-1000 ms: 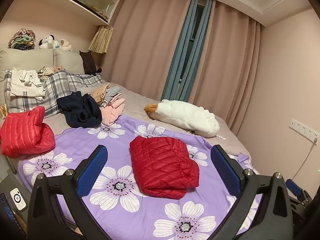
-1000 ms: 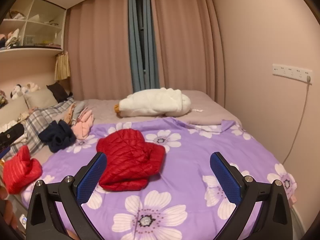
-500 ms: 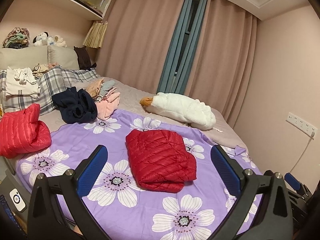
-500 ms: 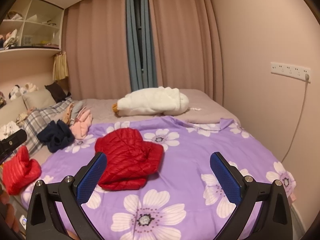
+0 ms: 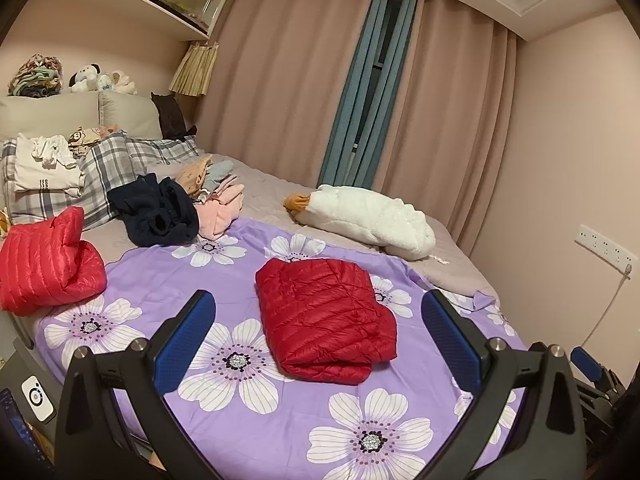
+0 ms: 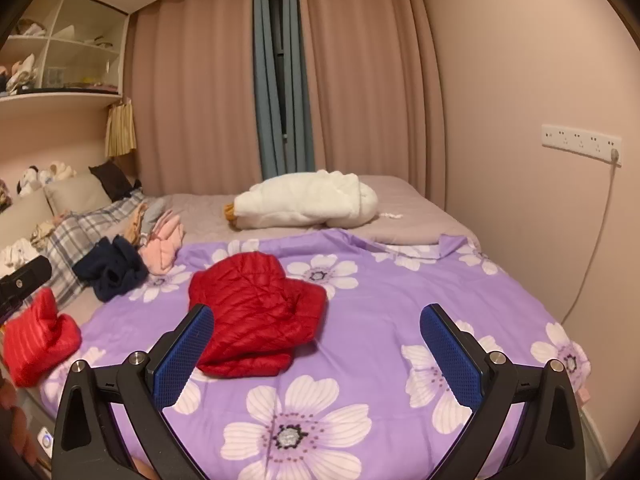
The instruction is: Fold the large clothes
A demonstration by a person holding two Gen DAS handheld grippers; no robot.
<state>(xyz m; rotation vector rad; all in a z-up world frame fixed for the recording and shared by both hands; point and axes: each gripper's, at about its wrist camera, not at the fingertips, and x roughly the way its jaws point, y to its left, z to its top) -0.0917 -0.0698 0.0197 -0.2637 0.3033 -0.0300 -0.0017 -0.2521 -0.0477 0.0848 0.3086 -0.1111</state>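
A folded dark red puffer jacket (image 5: 326,316) (image 6: 256,310) lies in a compact bundle on the purple flowered sheet (image 5: 168,276) (image 6: 400,300). My left gripper (image 5: 318,336) hovers above the bed's near edge, open, its blue pads wide apart and empty. My right gripper (image 6: 316,344) is likewise open and empty, with the jacket ahead and to its left. A second, brighter red puffer jacket (image 5: 44,262) (image 6: 36,338) sits bunched at the bed's left edge.
A white fluffy coat (image 5: 368,222) (image 6: 308,200) lies on the grey bedding by the curtains. A navy garment (image 5: 158,212) (image 6: 110,270), pink clothes (image 5: 222,214) and plaid pillows (image 5: 100,178) crowd the head end. Wall sockets with a cable (image 6: 580,146) are on the right.
Both grippers shifted only slightly, staying open above the near edge of the bed. The folded jacket has not moved.
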